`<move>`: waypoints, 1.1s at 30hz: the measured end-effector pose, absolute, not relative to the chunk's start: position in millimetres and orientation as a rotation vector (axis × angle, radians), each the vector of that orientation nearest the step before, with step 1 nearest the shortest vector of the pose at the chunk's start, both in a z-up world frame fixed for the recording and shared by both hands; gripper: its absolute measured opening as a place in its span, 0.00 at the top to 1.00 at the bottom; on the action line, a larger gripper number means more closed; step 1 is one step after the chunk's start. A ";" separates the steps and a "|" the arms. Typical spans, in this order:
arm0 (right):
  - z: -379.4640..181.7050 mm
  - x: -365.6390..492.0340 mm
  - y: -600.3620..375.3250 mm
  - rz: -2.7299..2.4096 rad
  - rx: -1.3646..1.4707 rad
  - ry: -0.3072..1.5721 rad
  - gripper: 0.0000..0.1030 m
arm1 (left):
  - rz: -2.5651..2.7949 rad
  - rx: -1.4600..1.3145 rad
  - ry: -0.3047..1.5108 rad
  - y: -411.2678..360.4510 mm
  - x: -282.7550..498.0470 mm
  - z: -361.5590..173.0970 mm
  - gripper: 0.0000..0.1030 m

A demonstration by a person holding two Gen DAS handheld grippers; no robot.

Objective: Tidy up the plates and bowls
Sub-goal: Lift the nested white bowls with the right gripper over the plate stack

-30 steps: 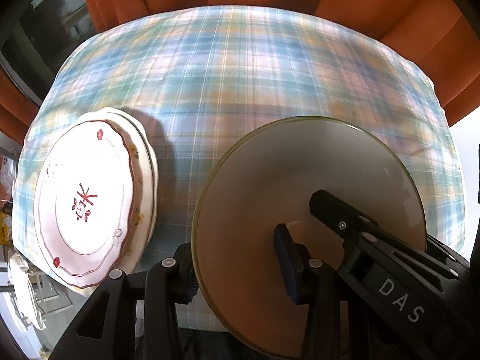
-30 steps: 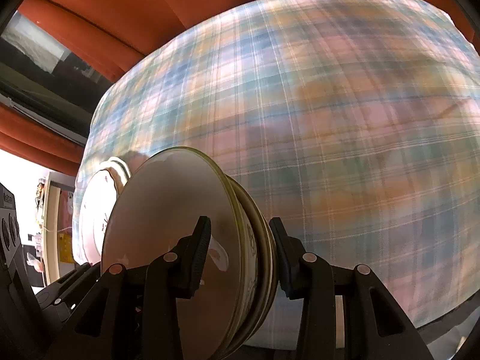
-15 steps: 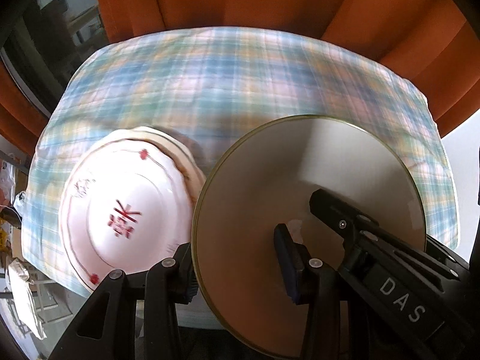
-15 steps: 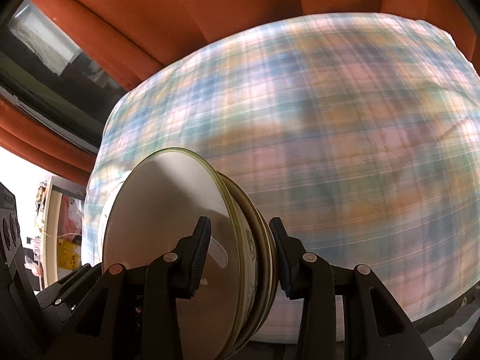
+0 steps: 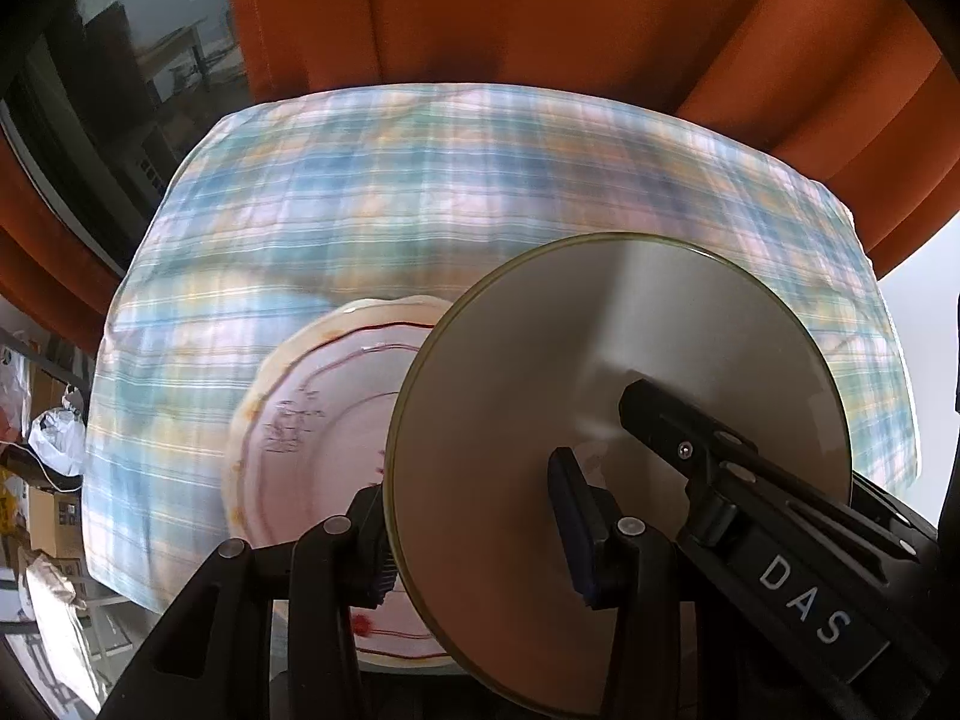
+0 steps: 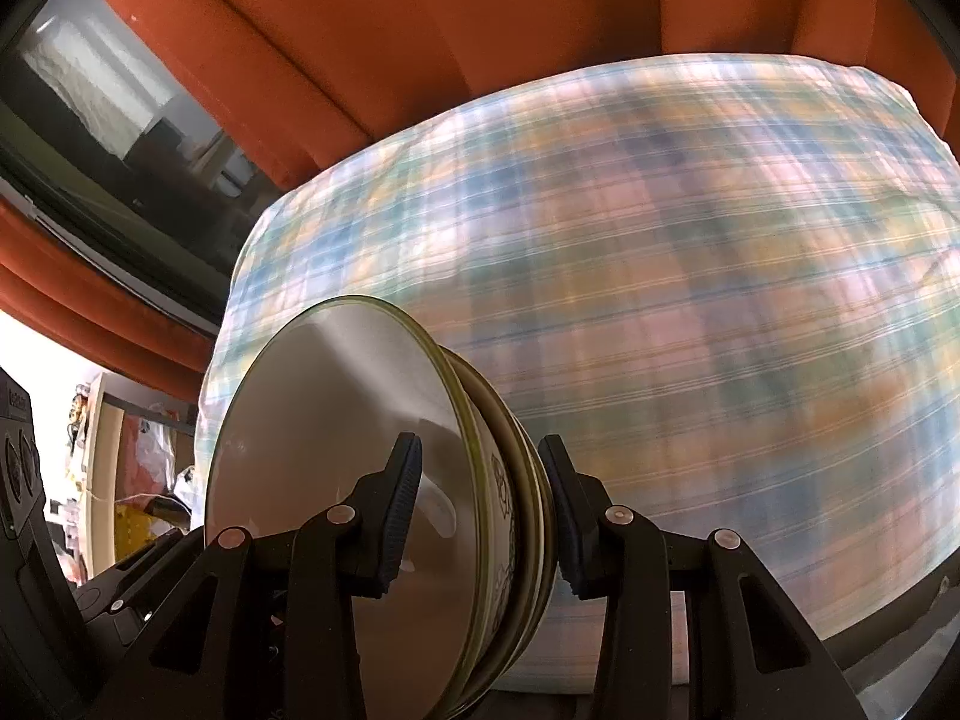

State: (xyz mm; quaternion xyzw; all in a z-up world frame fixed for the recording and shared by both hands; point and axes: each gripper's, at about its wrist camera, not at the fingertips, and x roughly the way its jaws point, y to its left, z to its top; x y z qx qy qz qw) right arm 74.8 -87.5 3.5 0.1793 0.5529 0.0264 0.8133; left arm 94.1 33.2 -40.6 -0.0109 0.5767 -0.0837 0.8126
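A stack of nested beige bowls (image 6: 324, 420) with green rims hangs tilted above the table. My right gripper (image 6: 480, 510) is shut on its wall, with one finger inside the top bowl and one outside the lower ones. In the left wrist view the top bowl (image 5: 600, 360) shows its inside. My left gripper (image 5: 474, 528) is shut on its near-left wall, and a finger (image 5: 678, 420) of the right gripper reaches in from the right. A stack of white plates (image 5: 318, 438) with red trim lies on the cloth, partly hidden behind the bowl's left edge.
The table wears a blue, pink and yellow plaid cloth (image 6: 660, 300). Orange curtains (image 5: 540, 18) hang behind it, beside a dark window (image 5: 138, 72). Bags and boxes (image 5: 54, 480) crowd the floor at the left.
Both grippers have carried the bowl stack sideways and a little up. In the left wrist view the plates slid from the far left to just behind the bowl's edge.
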 end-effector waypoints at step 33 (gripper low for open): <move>-21.1 83.4 9.4 -0.057 0.339 1.252 0.57 | -0.271 -0.075 1.320 115.8 109.0 -69.2 0.58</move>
